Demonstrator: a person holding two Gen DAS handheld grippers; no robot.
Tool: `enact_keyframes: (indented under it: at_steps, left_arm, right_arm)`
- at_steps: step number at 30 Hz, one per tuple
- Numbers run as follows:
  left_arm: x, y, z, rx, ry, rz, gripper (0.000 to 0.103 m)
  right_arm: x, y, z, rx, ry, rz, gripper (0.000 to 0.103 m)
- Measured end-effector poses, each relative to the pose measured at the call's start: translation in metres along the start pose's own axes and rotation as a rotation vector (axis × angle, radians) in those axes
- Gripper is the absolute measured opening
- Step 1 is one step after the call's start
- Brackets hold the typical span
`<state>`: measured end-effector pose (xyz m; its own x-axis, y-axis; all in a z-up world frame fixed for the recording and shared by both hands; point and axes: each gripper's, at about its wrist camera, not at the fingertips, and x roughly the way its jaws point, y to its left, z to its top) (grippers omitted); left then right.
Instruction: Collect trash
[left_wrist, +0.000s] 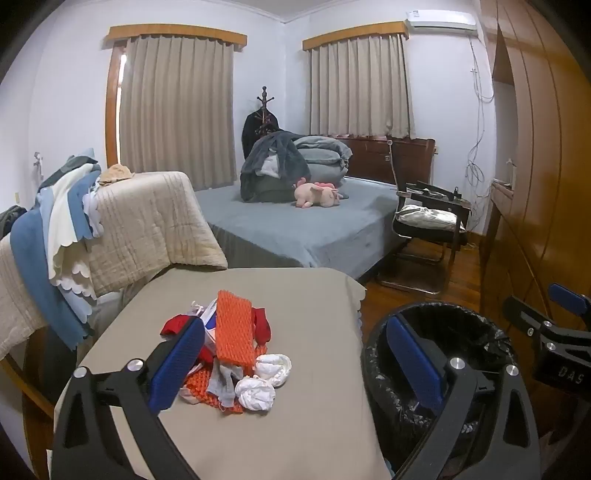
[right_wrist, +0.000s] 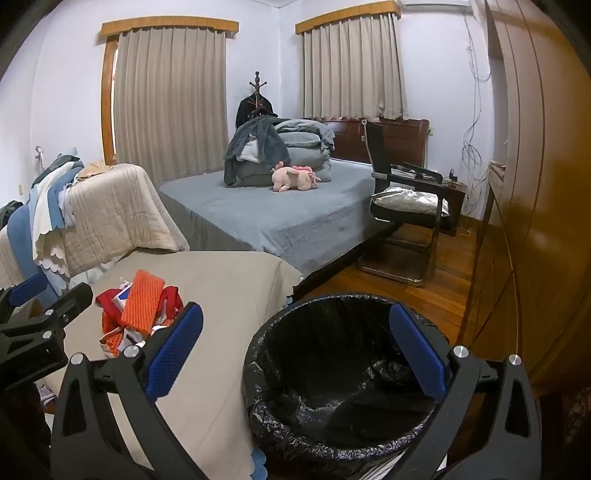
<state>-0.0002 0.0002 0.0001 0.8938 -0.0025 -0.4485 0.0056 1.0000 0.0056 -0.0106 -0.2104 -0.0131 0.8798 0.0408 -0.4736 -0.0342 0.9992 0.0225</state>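
Note:
A heap of trash (left_wrist: 231, 354) lies on a beige-covered table (left_wrist: 295, 424): orange foam netting (left_wrist: 235, 332), red scraps, a small carton and white crumpled tissues (left_wrist: 258, 393). The same trash heap (right_wrist: 138, 317) shows at the left of the right wrist view. A black-lined trash bin (right_wrist: 343, 384) stands beside the table's right edge, and its rim (left_wrist: 443, 314) shows in the left wrist view. My left gripper (left_wrist: 295, 360) hovers open above the table, its left pad beside the heap and nothing between the fingers. My right gripper (right_wrist: 295, 358) is open above the bin's near rim, holding nothing.
A bed (left_wrist: 306, 225) with folded bedding and a pink plush toy (left_wrist: 317, 195) lies behind the table. A black chair (left_wrist: 424, 236) stands on the wooden floor to the right, next to a wooden wardrobe (left_wrist: 535, 166). A quilt-draped rack (left_wrist: 129, 229) stands at the left.

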Motion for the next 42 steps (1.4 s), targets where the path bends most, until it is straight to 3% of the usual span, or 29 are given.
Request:
enact_keyframes:
  at_steps: [42]
  left_arm:
    - [0.0007, -0.0002, 0.0005, 0.008, 0.006, 0.007, 0.097]
  right_arm:
    - [0.0031, -0.0002, -0.0005, 0.001, 0.006, 0.002, 0.098]
